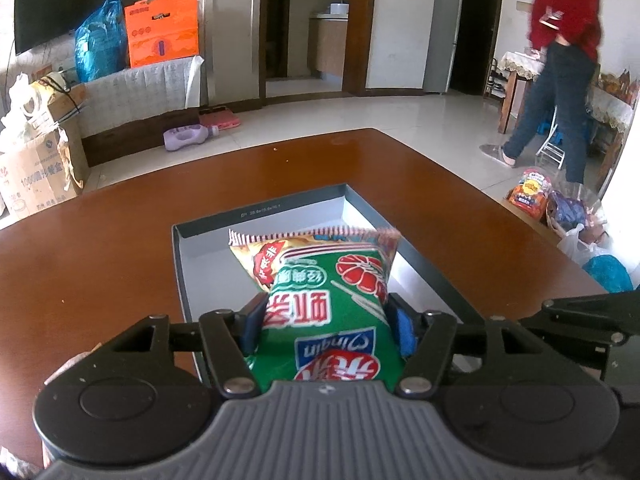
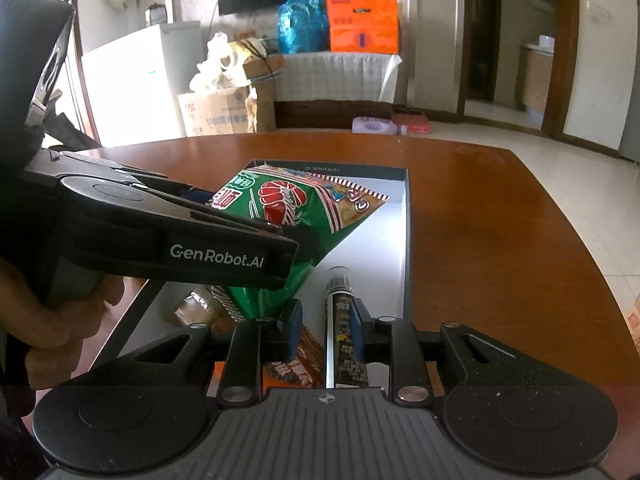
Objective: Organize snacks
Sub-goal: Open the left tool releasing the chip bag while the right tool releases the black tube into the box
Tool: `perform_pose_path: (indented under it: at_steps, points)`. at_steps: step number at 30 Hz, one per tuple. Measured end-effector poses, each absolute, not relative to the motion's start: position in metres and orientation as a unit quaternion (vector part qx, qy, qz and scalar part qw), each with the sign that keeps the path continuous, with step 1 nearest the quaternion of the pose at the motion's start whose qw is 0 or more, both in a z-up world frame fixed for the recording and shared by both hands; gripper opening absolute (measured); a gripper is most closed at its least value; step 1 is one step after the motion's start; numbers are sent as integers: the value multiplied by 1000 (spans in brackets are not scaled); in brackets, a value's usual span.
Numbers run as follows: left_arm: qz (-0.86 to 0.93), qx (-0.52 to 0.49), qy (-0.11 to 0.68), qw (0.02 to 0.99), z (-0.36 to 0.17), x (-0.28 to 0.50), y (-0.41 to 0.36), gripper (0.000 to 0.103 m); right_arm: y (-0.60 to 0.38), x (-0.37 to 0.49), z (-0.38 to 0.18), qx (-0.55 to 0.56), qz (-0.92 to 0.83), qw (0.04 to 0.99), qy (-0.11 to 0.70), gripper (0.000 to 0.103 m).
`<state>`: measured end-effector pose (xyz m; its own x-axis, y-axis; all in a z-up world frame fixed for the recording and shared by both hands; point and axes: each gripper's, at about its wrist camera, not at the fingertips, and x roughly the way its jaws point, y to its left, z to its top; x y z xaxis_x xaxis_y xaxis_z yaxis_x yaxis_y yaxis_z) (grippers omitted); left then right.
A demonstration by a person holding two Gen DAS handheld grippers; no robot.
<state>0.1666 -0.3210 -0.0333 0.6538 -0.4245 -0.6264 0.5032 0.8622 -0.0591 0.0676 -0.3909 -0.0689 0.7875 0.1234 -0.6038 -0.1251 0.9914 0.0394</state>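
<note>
The green snack bag (image 1: 320,300), a crinkly foil packet printed with red shrimp art and a serrated seal, is pinched between the blue pads (image 1: 404,330) of the left tool (image 1: 326,328). Its long axis runs forward along the fingers, the sealed end pointing away, and it hangs tilted above the shallow tray (image 1: 280,210) rather than lying in it. From the right wrist view the same bag (image 2: 288,224) slopes down toward the near end of the tray (image 2: 407,240).

The right tool (image 2: 326,334) sits low at the tray's near end, its jaws narrowly apart; a dark tube-shaped snack stick (image 2: 344,332) lies lengthwise just beside its right pad, but contact cannot be told. An orange-brown wrapper (image 2: 292,368) lies flat under the left pad.

The tray is a dark-rimmed rectangular box with a pale grey floor, resting on a glossy reddish-brown wooden table (image 1: 100,240) with a rounded edge. Beyond are pale floor tiles, an orange carton (image 1: 162,28), a blue plastic bag (image 1: 100,40) and a person in red (image 1: 560,60).
</note>
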Motion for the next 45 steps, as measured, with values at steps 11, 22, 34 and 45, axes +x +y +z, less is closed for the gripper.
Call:
perform_pose_path:
  at_steps: [11, 22, 34, 45]
  points:
    - [-252, 55, 294, 920, -22, 161, -313, 83, -389, 64, -67, 1, 65, 950, 305, 39]
    - [-230, 30, 276, 933, -5, 158, -269, 83, -383, 59, -50, 9, 81, 956, 281, 44]
    - [-190, 25, 276, 942, 4, 150, -205, 83, -348, 55, -37, 3, 117, 958, 263, 47]
    - [-140, 25, 282, 949, 8, 140, -128, 83, -301, 61, -29, -14, 156, 952, 263, 49]
